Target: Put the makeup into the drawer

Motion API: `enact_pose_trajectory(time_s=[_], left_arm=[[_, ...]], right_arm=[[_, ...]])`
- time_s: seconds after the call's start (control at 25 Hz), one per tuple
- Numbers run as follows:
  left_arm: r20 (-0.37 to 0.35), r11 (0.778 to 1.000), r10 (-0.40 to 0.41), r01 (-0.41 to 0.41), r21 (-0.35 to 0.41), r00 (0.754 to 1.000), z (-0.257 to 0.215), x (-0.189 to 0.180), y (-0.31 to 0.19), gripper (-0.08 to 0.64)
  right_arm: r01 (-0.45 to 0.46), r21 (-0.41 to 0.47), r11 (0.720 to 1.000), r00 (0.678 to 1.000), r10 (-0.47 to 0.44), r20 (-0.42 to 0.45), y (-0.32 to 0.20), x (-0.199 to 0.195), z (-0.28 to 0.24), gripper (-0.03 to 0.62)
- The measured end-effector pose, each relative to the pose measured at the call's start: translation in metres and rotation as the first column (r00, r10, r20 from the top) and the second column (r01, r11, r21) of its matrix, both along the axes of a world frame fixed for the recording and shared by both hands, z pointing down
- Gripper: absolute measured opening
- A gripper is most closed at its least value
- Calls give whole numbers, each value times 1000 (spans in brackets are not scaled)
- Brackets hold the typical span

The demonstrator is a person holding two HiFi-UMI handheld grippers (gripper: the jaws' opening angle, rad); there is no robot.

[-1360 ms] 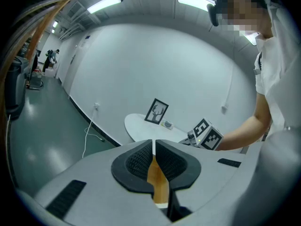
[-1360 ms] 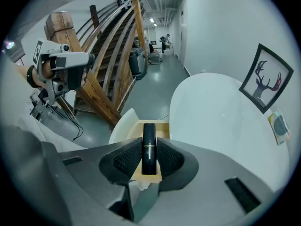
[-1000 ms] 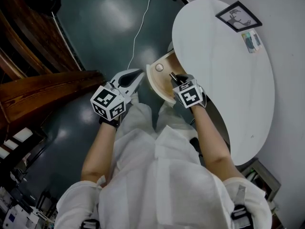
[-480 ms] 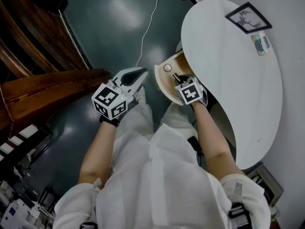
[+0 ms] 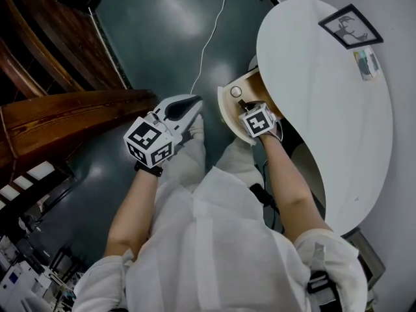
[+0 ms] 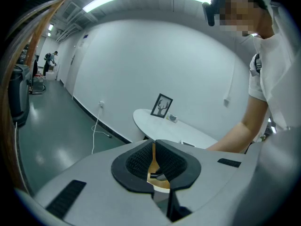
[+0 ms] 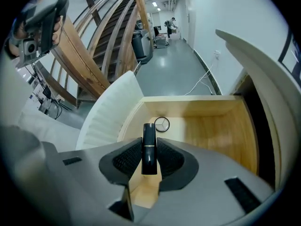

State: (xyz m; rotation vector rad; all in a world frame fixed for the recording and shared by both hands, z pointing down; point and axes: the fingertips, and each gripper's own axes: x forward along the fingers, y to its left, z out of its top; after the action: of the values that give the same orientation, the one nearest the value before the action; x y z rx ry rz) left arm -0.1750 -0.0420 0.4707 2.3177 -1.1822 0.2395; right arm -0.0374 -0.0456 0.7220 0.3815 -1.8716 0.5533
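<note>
Makeup, a slim glossy black tube with a thin band round its middle, is clamped lengthwise between the ribbed black pads of my right tongs, over the open drawer of pale smooth wood with a white fluted front. A small round piece with a three-spoke mark lies on the drawer's floor. My left tongs are closed together and empty. Beyond, the white oval surface carries a black-framed deer picture and a card whose print is too small to read.
</note>
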Motion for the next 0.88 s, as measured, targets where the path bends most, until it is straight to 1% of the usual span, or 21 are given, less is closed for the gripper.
enact_pose_trajectory(time_s=[0.2, 0.56, 0.68, 0.88], left_arm=[[4, 1000, -14, 14, 2, 1000, -1, -1, 7, 31], [18, 998, -52, 53, -24, 998, 7, -18, 18, 31], [14, 998, -51, 51, -34, 999, 11, -17, 19, 31], [9, 998, -36, 37, -43, 999, 18, -14, 13, 31]], right_arm=[[33, -8, 999, 998, -34, -50, 0, 6, 22, 93], [89, -36, 995, 991, -92, -97, 3, 1, 51, 94], [97, -48, 994, 989, -102, -108, 4, -1, 59, 94], [108, -32, 994, 986, -111, -126, -7, 1, 71, 94]])
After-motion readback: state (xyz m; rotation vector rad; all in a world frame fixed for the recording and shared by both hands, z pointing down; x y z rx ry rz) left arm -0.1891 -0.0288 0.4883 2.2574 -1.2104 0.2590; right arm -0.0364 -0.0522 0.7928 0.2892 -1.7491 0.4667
